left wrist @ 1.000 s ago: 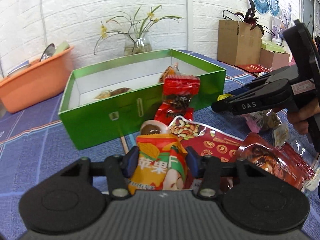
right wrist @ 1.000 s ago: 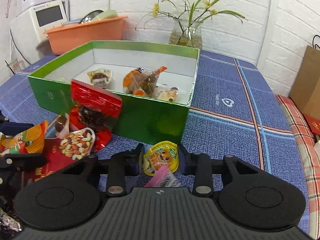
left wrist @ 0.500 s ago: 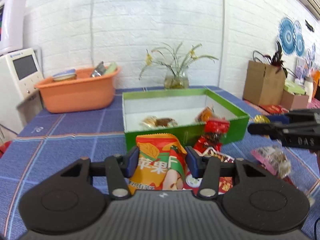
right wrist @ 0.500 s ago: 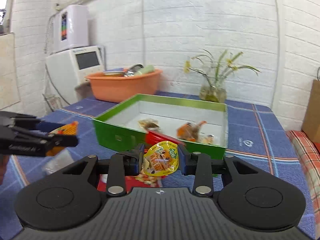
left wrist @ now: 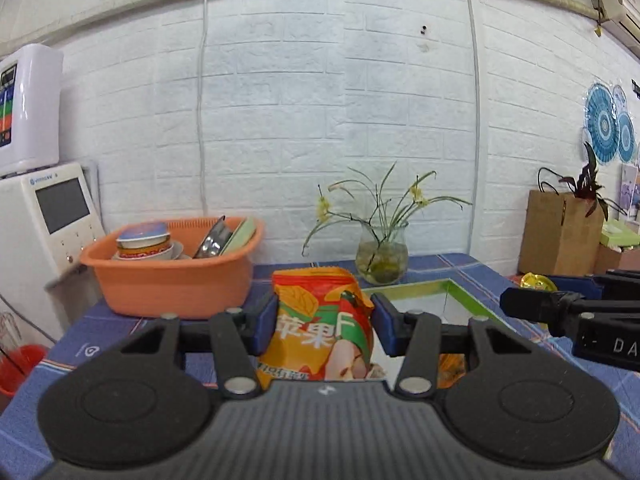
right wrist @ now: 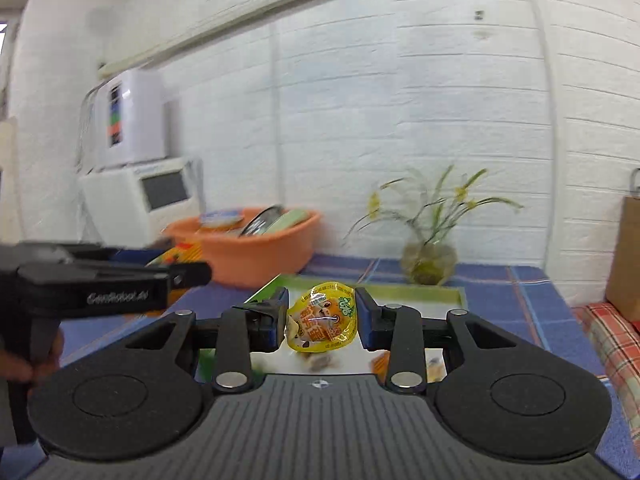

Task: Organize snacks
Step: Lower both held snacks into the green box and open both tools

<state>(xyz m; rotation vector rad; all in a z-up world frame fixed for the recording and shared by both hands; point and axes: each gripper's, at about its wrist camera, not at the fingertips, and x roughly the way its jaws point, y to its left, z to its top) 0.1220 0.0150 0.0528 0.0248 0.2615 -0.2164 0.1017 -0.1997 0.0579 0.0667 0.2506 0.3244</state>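
Orange packet (left wrist: 320, 324) left, yellow cup (right wrist: 323, 317) right

An orange-and-green snack bag (left wrist: 320, 328) stood upright between one pair of jaws; a yellow jelly cup (right wrist: 323, 318) sat clamped between the other.

A lived-in home: an orange washing-up basin (left wrist: 172, 284) of dishes, a glass vase of flowers (left wrist: 382, 254) and a white brick-pattern wall (left wrist: 320, 100) behind the blue-clothed table (left wrist: 460, 264).

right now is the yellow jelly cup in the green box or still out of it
Out of it. The yellow jelly cup is clamped between the right gripper pads, held in the air above the open green box.
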